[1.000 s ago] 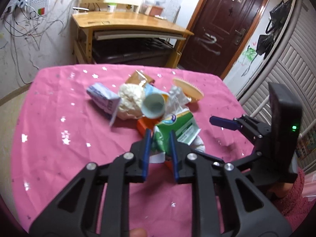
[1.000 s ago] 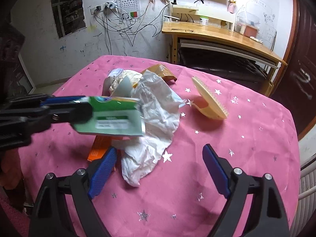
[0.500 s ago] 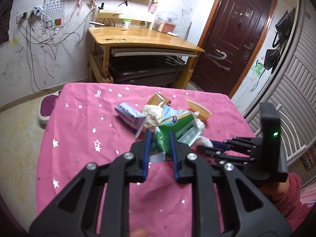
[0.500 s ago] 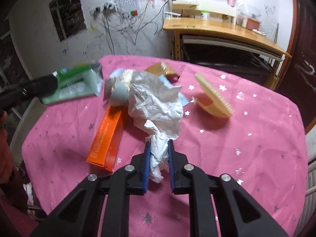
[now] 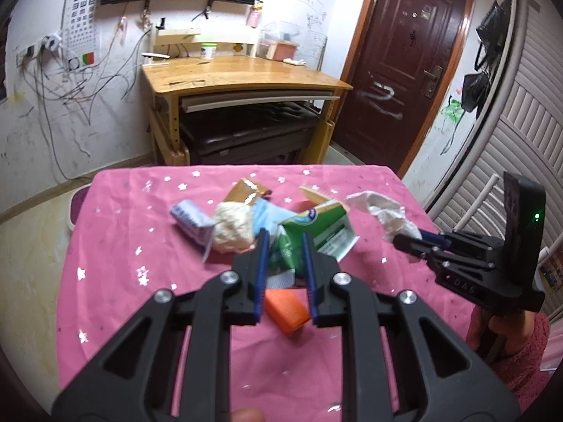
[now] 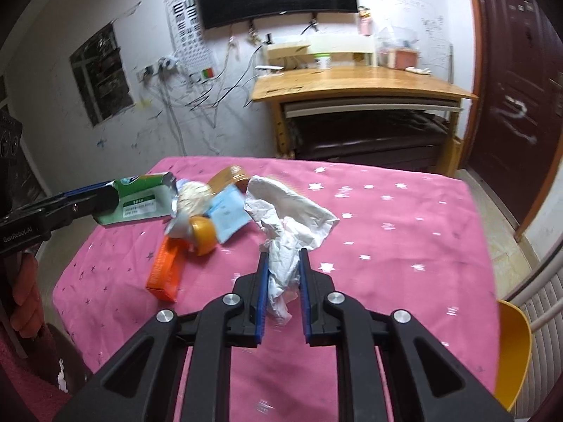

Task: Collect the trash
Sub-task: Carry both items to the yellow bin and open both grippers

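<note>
- A table with a pink star-print cloth (image 6: 387, 232) holds a small heap of rubbish near its middle; every place below is given from that heap.
- The left gripper (image 5: 284, 246) is closed on a green and white packet (image 5: 316, 232), held clear of the cloth on the near side of the heap.
- The right gripper (image 6: 283, 263) is clamped narrow on a crumpled white tissue (image 6: 292, 221), just to the right of the heap, with the loose end drooping between the jaws.
- In the heap itself: a pale crumpled wad (image 5: 234, 227), a small purple and white pack (image 5: 191, 219), a brown wrapper (image 5: 246, 190) at the far side, and an orange box (image 6: 165, 267) at the near side.
- Judged step: both pieces are picked up, so this looks like the carry-away stage.
- No bin or bag is in view, so the next move calls for finding one, bringing both loads over it and letting go.
- The tissue is limp and could snag on the heap.
</note>
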### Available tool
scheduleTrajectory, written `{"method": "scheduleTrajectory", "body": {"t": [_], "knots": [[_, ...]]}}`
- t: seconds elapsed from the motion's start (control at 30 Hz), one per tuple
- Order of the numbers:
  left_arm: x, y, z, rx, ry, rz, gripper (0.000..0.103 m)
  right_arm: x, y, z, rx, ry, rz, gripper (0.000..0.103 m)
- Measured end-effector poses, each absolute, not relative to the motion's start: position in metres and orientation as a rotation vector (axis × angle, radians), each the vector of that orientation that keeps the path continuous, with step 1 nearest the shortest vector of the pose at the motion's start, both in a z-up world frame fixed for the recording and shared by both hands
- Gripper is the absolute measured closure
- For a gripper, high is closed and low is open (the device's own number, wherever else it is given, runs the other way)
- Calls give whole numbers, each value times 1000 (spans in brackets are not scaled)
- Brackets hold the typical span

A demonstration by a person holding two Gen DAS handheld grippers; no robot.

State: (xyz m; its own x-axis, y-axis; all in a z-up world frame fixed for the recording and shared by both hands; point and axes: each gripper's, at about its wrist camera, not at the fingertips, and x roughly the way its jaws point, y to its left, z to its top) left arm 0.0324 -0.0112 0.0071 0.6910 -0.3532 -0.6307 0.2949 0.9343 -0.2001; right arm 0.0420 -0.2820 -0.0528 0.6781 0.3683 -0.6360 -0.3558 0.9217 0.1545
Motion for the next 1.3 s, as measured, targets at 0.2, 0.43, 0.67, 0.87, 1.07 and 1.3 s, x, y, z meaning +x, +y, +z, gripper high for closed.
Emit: {"method": "scheduleTrajectory", "body": {"t": [0.2,0.43,0.67,0.87,1.07,1.3], "knots": [[38,-51,15,-30,717,-399,86,33,-338,-50,95,678,324,93],[47,-107,23,38,715,-471,86,15,-417,-57,187,648,188,93],[52,-174,21,110,733,-556,86,2,-481,-85,259,667,63,93],[53,-232,11,163,763,-624,86,-6,-515,-115,300,713,-1,93],[54,-287,-2,211,796,-654,86,-1,-534,-152,350,781,-4,93],[57,-338,-19,250,828,-668,86,3,-544,-175,371,841,-17,90]]}}
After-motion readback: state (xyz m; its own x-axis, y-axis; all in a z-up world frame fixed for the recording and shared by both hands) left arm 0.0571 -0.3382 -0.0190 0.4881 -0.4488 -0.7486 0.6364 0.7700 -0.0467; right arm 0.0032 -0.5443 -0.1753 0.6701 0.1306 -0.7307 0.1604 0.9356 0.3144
